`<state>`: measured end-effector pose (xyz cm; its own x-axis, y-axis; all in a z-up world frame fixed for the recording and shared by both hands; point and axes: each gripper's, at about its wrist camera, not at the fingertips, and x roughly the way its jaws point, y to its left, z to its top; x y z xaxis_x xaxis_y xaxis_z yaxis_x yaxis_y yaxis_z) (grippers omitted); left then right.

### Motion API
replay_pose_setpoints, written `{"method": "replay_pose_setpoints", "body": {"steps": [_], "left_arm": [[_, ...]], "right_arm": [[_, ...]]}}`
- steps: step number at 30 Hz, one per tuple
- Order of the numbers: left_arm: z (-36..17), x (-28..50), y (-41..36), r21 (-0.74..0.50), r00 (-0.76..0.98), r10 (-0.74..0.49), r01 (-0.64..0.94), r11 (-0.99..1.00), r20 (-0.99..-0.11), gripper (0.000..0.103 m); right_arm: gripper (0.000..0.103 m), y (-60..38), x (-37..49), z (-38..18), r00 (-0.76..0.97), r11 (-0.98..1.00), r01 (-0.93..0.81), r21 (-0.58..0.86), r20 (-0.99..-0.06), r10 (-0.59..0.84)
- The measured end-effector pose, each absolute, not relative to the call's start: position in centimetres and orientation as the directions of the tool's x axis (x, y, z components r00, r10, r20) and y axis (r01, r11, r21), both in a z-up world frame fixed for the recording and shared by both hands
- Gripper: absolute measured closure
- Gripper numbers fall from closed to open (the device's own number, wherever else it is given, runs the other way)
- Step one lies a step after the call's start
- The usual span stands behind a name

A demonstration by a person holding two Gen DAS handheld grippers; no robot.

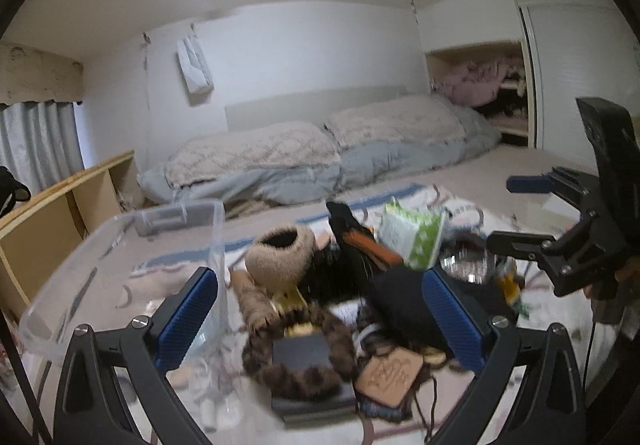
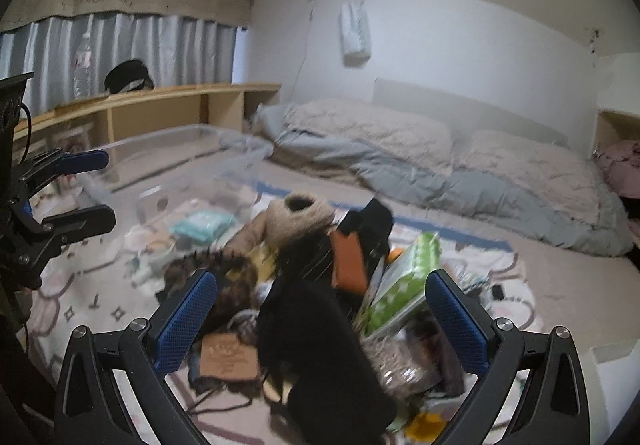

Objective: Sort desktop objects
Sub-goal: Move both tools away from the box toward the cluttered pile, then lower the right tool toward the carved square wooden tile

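Note:
A pile of loose objects lies on a patterned blanket: a tan fuzzy hat (image 1: 282, 257), a brown fur band (image 1: 298, 353) around a dark box, a tan leather tag (image 1: 388, 375), a green-and-white packet (image 1: 414, 237) and black cloth (image 2: 320, 341). My left gripper (image 1: 320, 315) is open and empty, hovering over the fur band. My right gripper (image 2: 320, 319) is open and empty above the black cloth. The hat (image 2: 300, 221) and packet (image 2: 404, 281) also show in the right wrist view. Each gripper shows in the other's view, the right one (image 1: 516, 213) and the left one (image 2: 90, 189).
A clear plastic bin (image 1: 120, 257) stands left of the pile, also in the right wrist view (image 2: 180, 165). Pillows and a grey duvet (image 1: 320, 165) lie behind. A wooden shelf (image 2: 160, 105) runs along the left wall, with a bottle on top.

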<state>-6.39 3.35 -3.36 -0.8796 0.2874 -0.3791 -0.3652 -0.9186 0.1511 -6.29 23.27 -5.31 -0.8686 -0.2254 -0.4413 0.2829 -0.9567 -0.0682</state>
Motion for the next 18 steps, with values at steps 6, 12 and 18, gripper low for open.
{"method": "replay_pose_setpoints", "body": {"steps": [6,12,18], "left_arm": [[-6.9,-6.1,3.8,0.161,-0.828,0.271,-0.392,-0.906,-0.492,0.000],[-10.2,-6.0,3.9,0.143,-0.762,0.249,-0.407,-0.902,-0.597,0.000],[-12.5,-6.8,3.0,0.143,-0.722,0.208,-0.392,-0.909,-0.659,0.000]], "right_arm": [[0.000,21.3,-6.5,-8.9,-0.812,-0.931,0.350,-0.098,-0.528,-0.250],[0.000,18.7,-6.1,-12.5,-0.741,-0.877,0.452,-0.165,-0.616,-0.266],[0.000,17.1,-6.3,-15.5,-0.632,-0.836,0.535,-0.123,-0.716,-0.298]]}}
